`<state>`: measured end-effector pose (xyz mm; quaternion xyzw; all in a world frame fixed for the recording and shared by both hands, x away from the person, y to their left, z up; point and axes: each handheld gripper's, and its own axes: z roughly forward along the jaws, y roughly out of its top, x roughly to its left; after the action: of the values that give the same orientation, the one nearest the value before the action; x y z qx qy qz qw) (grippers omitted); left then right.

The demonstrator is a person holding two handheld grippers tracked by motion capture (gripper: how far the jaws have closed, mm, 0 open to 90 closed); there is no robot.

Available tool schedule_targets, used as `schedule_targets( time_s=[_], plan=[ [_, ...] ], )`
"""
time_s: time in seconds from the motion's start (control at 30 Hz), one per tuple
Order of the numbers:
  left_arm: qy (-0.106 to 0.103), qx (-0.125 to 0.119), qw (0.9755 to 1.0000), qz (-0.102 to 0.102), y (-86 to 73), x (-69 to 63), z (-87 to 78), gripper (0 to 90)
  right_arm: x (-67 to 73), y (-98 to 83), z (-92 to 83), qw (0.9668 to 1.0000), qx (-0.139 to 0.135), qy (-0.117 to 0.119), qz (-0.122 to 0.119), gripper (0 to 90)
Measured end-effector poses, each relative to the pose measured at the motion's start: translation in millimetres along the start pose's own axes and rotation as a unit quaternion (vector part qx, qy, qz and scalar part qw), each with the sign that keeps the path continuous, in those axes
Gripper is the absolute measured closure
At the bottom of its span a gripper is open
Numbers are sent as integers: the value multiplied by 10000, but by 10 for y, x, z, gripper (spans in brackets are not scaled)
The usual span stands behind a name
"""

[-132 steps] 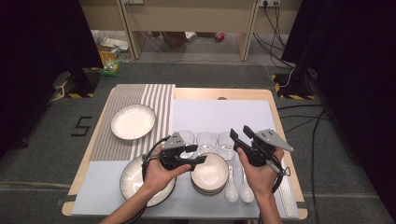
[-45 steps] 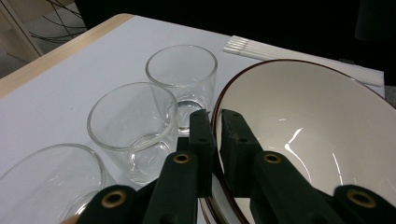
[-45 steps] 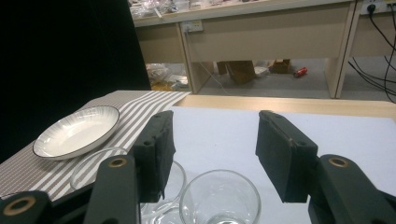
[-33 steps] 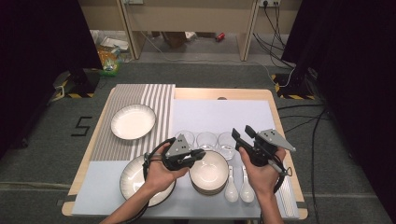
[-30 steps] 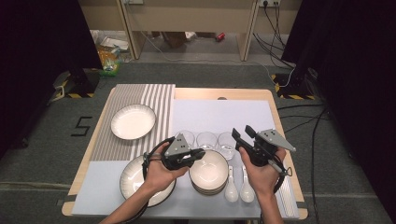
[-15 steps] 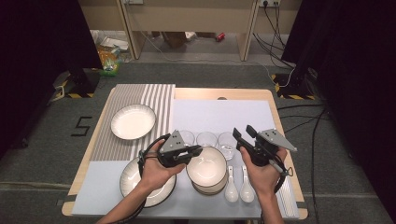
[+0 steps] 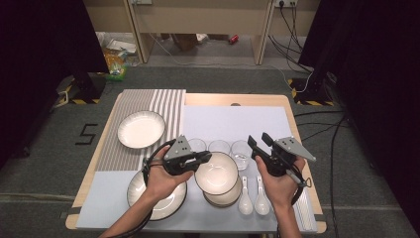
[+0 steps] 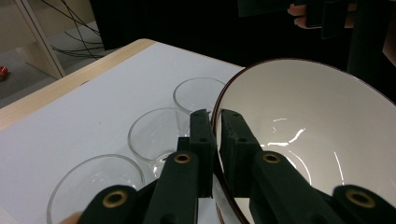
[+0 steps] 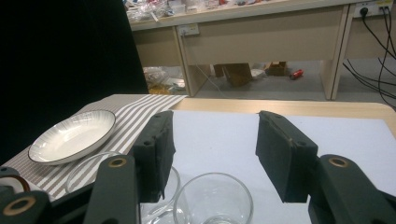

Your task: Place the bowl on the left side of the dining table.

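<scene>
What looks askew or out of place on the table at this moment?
Only the top bowl: the left gripper has its fingers pinched on the rim and holds it tilted above the stacked bowls. Nothing is spilled or broken; the glasses stand upright.

Black left gripper (image 7: 200, 157) and right gripper (image 7: 260, 143), brass screws, grey three-cornered plates, black cables; forearms seemingly bare.

The round white ceramic bowl with a dark rim (image 8: 317, 140) is glossy and smooth, catching light streaks. The black left tool (image 8: 215, 140) looks like matt plastic with brass-coloured rivets. Three clear glass cups (image 8: 154, 133) shine. The pale wooden desk (image 7: 237, 99) carries a matt striped cloth (image 7: 163, 101).
</scene>
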<state>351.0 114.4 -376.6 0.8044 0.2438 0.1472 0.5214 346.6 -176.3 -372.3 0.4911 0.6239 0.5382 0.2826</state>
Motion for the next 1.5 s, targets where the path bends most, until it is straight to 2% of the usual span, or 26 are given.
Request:
schedule_targets(
  time_s=[0.37, 0.5, 0.87, 1.5],
  plan=[
    [100, -21, 9999, -12, 13, 55, -54, 833, 0, 0, 2, 10000, -2, 2, -17, 469],
    [148, -22, 9999, 43, 20, 75, -81, 833, 0, 0, 1, 10000, 0, -4, -6, 469],
    [248, -46, 9996, -81, 12, 149, -136, 834, 5, 4, -5, 10000, 5, -12, -4, 469],
    [512, -90, 9985, -188, 12, 341, -334, 836, -6, 3, 1, 10000, -20, -17, -31, 469]
  ],
)
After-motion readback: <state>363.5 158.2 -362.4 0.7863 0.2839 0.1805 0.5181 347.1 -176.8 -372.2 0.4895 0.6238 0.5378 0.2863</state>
